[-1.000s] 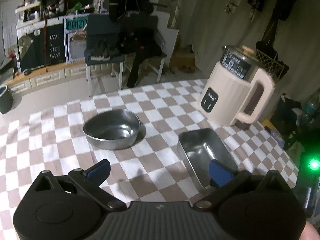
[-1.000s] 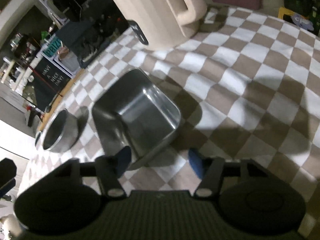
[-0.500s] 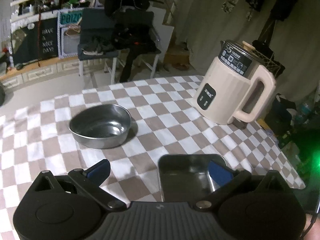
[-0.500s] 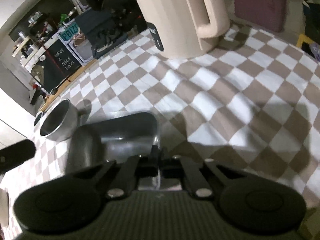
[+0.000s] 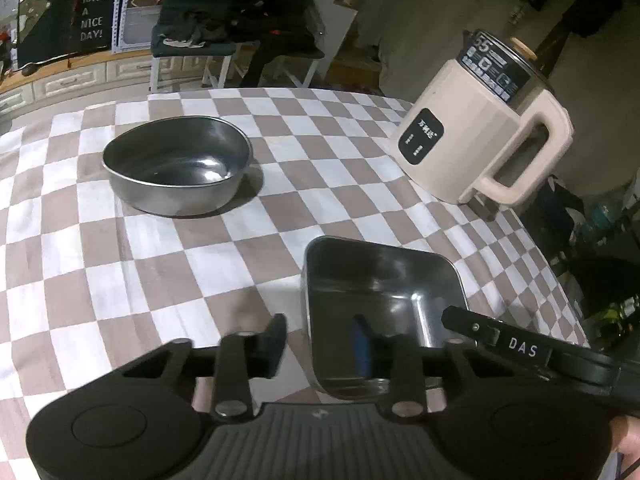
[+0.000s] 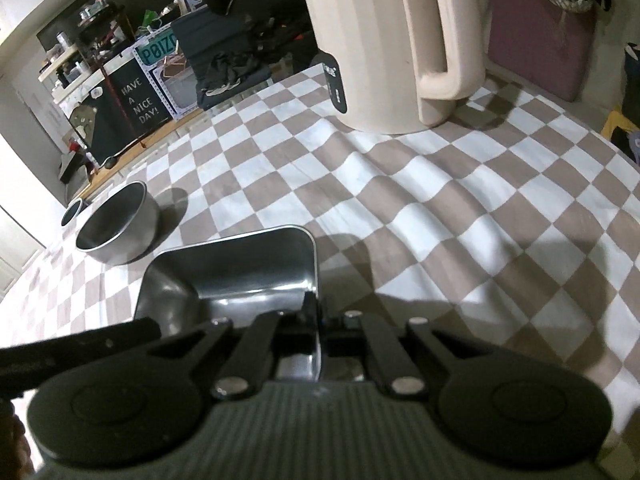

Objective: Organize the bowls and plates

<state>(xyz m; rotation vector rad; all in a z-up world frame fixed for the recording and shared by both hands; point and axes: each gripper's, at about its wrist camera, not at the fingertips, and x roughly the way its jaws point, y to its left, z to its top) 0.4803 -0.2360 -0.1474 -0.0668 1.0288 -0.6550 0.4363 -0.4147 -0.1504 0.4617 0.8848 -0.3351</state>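
A rectangular steel tray (image 5: 380,280) lies on the checkered tablecloth close in front of both grippers. My right gripper (image 6: 318,320) is shut on the tray's right wall (image 6: 316,280). My left gripper (image 5: 320,340) straddles the tray's left wall, one finger outside and the blue pad (image 5: 360,344) inside. Its jaws are closing, and a gap still shows on both sides of the wall. A round steel bowl (image 5: 176,168) stands empty further back on the left; in the right wrist view the bowl (image 6: 120,228) is beyond the tray (image 6: 240,264).
A cream electric kettle (image 5: 472,140) stands at the back right of the table, with its handle towards the right edge. The tablecloth (image 6: 440,200) is rumpled between the kettle and the tray. Beyond the far table edge is a chair with dark clothes (image 5: 224,20).
My right gripper closed on the tray's wall, and the tray turned and came nearer. My left gripper came down over the tray's left wall and its jaws narrowed.
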